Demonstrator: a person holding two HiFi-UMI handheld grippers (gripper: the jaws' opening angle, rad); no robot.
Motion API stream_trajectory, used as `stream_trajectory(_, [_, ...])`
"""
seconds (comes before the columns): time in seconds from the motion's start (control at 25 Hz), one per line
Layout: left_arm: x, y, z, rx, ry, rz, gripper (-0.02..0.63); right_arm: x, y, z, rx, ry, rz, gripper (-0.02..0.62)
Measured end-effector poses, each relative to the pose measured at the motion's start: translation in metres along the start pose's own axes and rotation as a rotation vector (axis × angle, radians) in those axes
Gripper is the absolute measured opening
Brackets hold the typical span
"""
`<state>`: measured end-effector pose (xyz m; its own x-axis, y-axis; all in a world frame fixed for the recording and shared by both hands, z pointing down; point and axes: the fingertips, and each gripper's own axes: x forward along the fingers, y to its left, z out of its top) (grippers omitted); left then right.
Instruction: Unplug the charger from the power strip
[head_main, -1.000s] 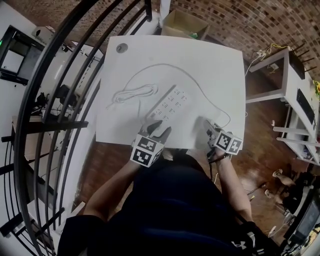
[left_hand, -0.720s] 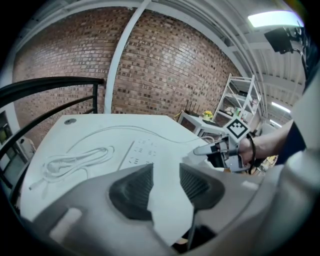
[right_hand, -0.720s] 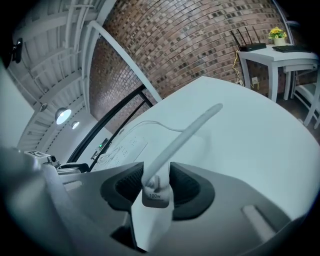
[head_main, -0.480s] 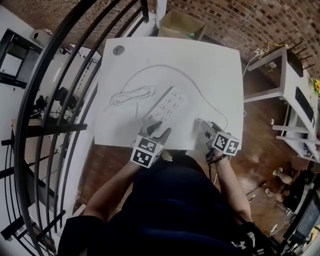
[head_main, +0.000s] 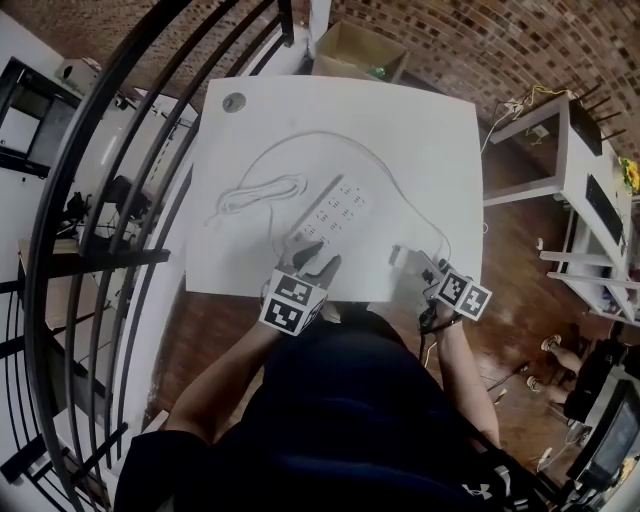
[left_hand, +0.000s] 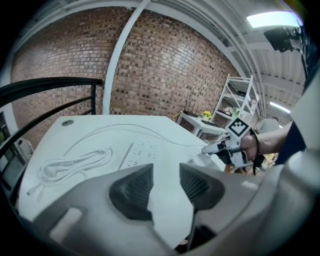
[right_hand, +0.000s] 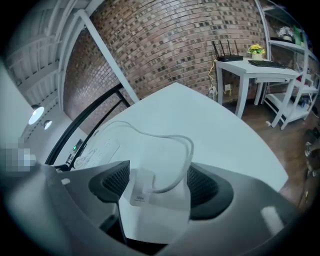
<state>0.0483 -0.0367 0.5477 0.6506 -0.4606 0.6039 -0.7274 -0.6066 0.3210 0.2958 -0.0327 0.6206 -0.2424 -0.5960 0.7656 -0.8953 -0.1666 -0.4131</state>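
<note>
The unplugging itself looks done. The charger (right_hand: 156, 207) lies loose on the white table (head_main: 430, 140), down at the lower right of the head view near the table's edge and well apart from the power strip (head_main: 328, 213).

The right gripper (right_hand: 157, 186) has just been opening: its jaws stand wide on either side of the charger, and the pads no longer press on it. What seems left is only to draw that gripper away.

The left gripper (left_hand: 165, 182) sits at the strip's near end with its jaws part-open and nothing gripped; whether it bears down on the strip I cannot tell.

The charger lies flat, labelled end toward the right gripper's camera. Its cable (right_hand: 189, 150) loops off towards the upper left; the prongs I cannot make out. The strip runs diagonally, lower left to upper right, sockets up.
</note>
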Motion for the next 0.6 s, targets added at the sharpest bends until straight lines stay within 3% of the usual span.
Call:
stream_trajectory(0.32, [0.001, 0.000, 0.010, 0.002, -0.016, -0.014, 0.167, -0.043, -0.024, 0.048, 0.127, -0.177, -0.052, 0.362])
stream_trajectory(0.6, [-0.004, -0.010, 0.032, 0.008, -0.071, -0.036, 0.151, -0.075, 0.042, 0.093, 0.074, -0.280, 0.104, 0.319])
